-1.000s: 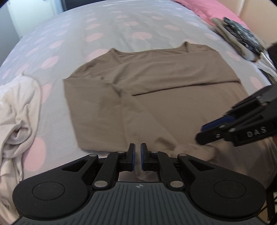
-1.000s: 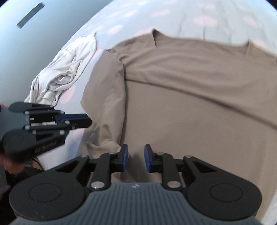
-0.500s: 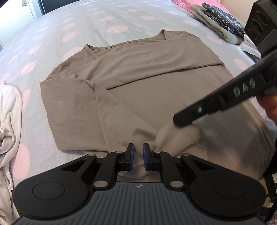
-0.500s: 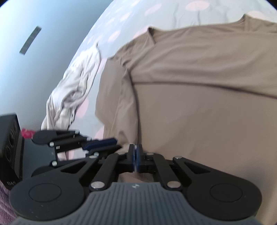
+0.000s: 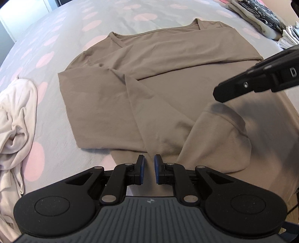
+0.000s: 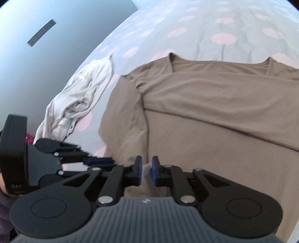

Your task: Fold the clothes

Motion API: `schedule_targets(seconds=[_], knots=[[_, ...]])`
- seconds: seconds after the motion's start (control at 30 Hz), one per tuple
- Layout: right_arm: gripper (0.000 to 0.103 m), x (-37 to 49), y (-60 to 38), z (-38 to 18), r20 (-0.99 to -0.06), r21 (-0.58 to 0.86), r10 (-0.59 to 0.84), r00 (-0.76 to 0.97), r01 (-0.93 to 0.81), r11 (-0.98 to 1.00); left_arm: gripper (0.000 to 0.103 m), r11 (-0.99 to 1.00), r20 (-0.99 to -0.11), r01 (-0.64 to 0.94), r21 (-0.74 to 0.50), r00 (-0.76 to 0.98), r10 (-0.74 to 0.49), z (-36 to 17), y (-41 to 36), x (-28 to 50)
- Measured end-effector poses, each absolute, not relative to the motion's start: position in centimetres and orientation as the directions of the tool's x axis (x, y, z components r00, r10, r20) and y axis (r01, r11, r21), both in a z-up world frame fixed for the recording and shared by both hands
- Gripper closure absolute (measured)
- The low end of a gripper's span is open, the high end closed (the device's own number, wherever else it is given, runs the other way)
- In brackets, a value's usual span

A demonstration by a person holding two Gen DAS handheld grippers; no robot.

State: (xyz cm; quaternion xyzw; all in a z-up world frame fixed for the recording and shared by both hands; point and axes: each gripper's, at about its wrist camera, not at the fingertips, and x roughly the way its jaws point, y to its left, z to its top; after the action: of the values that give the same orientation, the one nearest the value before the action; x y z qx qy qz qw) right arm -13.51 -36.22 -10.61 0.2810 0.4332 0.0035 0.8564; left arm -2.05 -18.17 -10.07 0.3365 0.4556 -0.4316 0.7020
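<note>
shirt [image 5: 168, 89] flat at bed [image 5: 56, 37] near edge, sleeves folded in; left gripper [image 5: 149, 169] narrow, empty; right gripper [image 6: 146, 172] opening over hem.

The brown top [image 5: 168, 78] is thin, matt knit cloth, smooth with soft creases and a stitched neckline at twelve o'clock. The bedsheet [image 5: 61, 35] under it is matt woven cloth, grey with pale pink printed dots, lightly wrinkled. At nine o'clock a white garment [image 5: 13, 119] is soft, crumpled cloth. The left gripper [image 5: 149, 169] is matt black plastic with a ribbed grey plastic base, shiny metal pins and blue rubbery pads [image 5: 158, 168]. The right gripper [image 6: 146, 172] has the same finish. At one o'clock, folded clothes [image 5: 261, 16] look coarser, one dark and patterned.
</note>
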Motion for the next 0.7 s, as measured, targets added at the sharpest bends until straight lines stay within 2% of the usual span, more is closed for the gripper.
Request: schedule_targets(seconds=[0.13, 0.3, 0.43, 0.7], knots=[[0.071, -12.8, -36.3, -11.7, -0.758, 0.477, 0.265, 0.596, 0.229, 0.849, 0.093, 0.404, -0.93, 0.911, 0.083, 0.216, -0.296, -10.0, -18.1, -1.9], [0.072, -12.2, -35.1, -13.2, -0.789, 0.412, 0.24, 0.566, 0.198, 0.889, 0.093, 0.408, -0.93, 0.909, 0.082, 0.217, -0.296, -10.1, -18.2, -1.9], [0.098, -11.9, -33.9, -13.5, -0.79, 0.387, 0.242, 0.564, 0.152, 0.909, 0.093, 0.431, -0.929, 0.898, 0.09, 0.232, -0.289, -9.9, -18.2, -1.4], [0.101, -12.6, -36.1, -9.3, -0.722, 0.416, 0.185, 0.667, 0.204, 0.886, 0.093, 0.584, -0.908, 0.801, 0.132, 0.335, -0.254, -8.6, -17.3, 1.8]])
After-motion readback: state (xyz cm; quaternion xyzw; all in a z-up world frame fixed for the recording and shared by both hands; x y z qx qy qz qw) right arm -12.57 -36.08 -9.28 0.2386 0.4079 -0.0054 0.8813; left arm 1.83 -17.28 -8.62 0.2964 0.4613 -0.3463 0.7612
